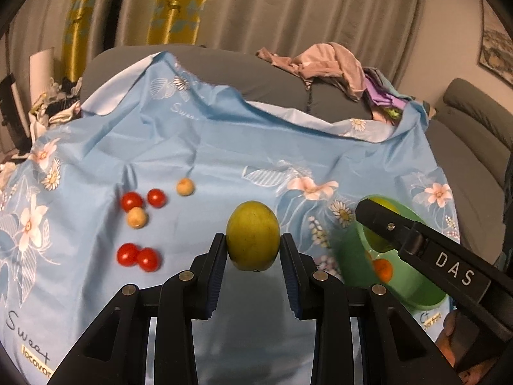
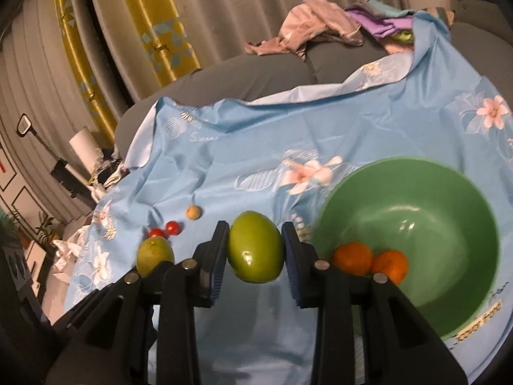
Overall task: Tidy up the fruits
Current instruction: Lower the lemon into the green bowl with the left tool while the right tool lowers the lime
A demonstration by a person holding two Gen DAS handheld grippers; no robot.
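My left gripper [image 1: 253, 245] is shut on a yellow-green lemon [image 1: 252, 234], held above the blue floral cloth [image 1: 208, 147]. My right gripper [image 2: 256, 247] is shut on a green fruit [image 2: 255, 246], just left of the green bowl [image 2: 449, 199]. The bowl holds two oranges [image 2: 352, 258]. In the left wrist view the right gripper [image 1: 416, 243] reaches over the bowl [image 1: 413, 285]. The left-held lemon shows in the right wrist view [image 2: 155, 254]. Several cherry tomatoes [image 1: 138, 258] and two small tan fruits [image 1: 137, 217] lie on the cloth at the left.
The cloth covers a grey sofa-like surface [image 1: 256, 70]. A heap of clothes [image 1: 330, 64] lies at the back right. Curtains hang behind. Cluttered items [image 1: 54, 109] stand off the cloth's left edge.
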